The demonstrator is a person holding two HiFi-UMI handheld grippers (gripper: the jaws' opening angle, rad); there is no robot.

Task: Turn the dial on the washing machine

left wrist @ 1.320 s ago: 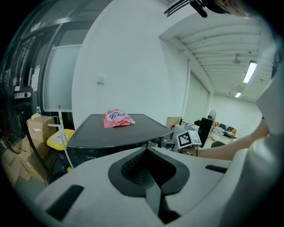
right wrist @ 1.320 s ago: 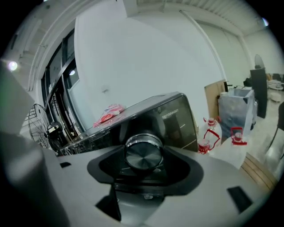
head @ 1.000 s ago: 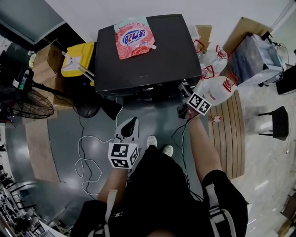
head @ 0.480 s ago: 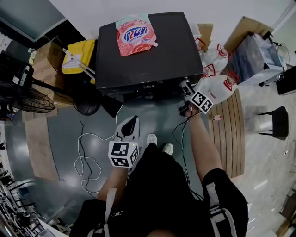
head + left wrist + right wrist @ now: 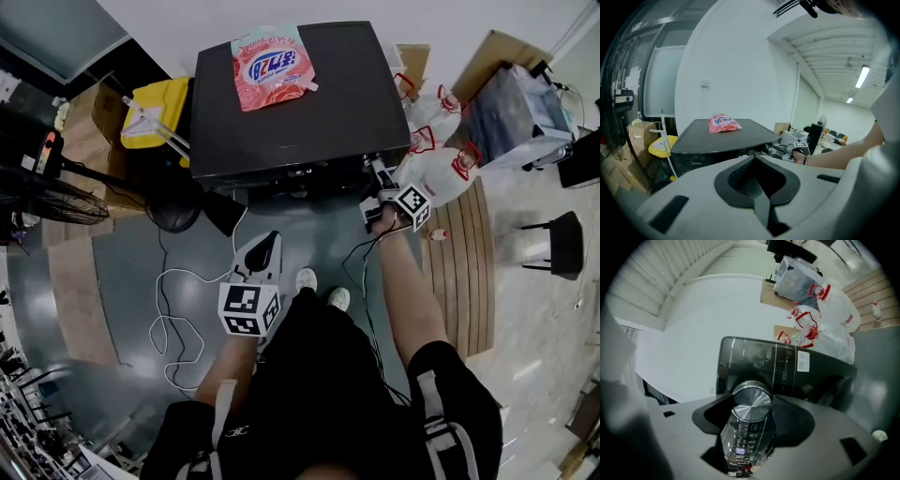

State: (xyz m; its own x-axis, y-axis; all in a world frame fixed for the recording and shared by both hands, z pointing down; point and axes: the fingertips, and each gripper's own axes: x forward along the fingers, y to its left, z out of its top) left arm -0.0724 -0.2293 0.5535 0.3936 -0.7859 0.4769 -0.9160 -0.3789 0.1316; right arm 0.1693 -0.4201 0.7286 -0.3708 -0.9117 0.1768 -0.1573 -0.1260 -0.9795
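Dial (image 5: 751, 401): silver knob at right end of washer's (image 5: 291, 103) front panel.
Right hand-held gripper (image 5: 377, 187): jaws pinching the dial.
Left hand-held gripper (image 5: 265, 251): jaws pressed together, empty, well apart from washer.
Pouch (image 5: 270, 67): lying on washer's top.

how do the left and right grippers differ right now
The left gripper has its jaws together on nothing; the right gripper has its jaws closed on the silver dial. The left gripper is held back from the washing machine, over the floor; the right gripper is up against its front panel. Both point toward the machine.
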